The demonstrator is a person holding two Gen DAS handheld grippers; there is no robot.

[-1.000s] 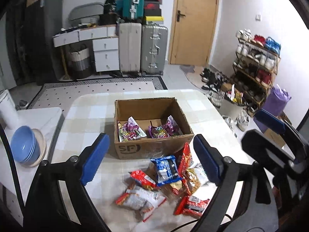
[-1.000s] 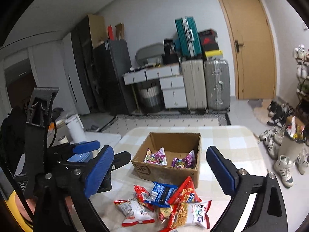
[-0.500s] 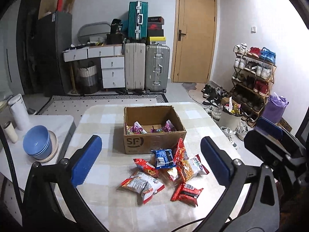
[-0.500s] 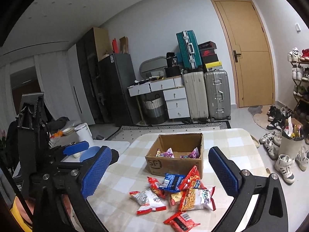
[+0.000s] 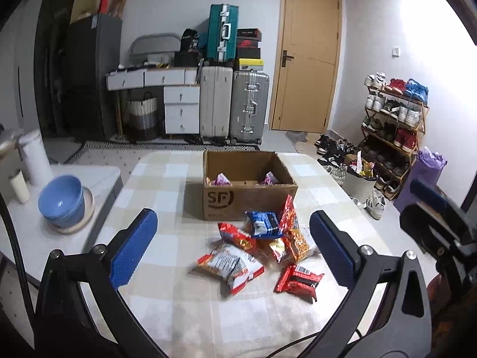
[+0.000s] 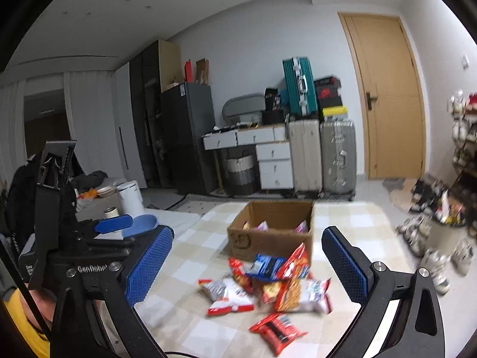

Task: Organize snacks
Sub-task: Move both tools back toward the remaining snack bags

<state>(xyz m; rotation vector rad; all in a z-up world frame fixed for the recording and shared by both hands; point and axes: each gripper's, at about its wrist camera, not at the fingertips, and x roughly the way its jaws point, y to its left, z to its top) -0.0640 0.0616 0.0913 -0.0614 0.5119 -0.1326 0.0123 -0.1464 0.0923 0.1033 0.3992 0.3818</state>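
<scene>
Both grippers (image 5: 232, 247) (image 6: 247, 265) are held wide, empty; red packet (image 5: 298, 279) is best pinched flat, then boxed (image 5: 247, 205).

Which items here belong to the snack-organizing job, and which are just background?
Job:
- cardboard box
- purple snack packs in box
- loose snack pile
- checked table

Background:
- blue bowls
- suitcases
- shoe rack
- drawer unit

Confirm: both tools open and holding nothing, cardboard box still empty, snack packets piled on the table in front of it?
Not empty. The left wrist view shows the cardboard box already holds a few purple-wrapped snacks. The rest is right.
</scene>
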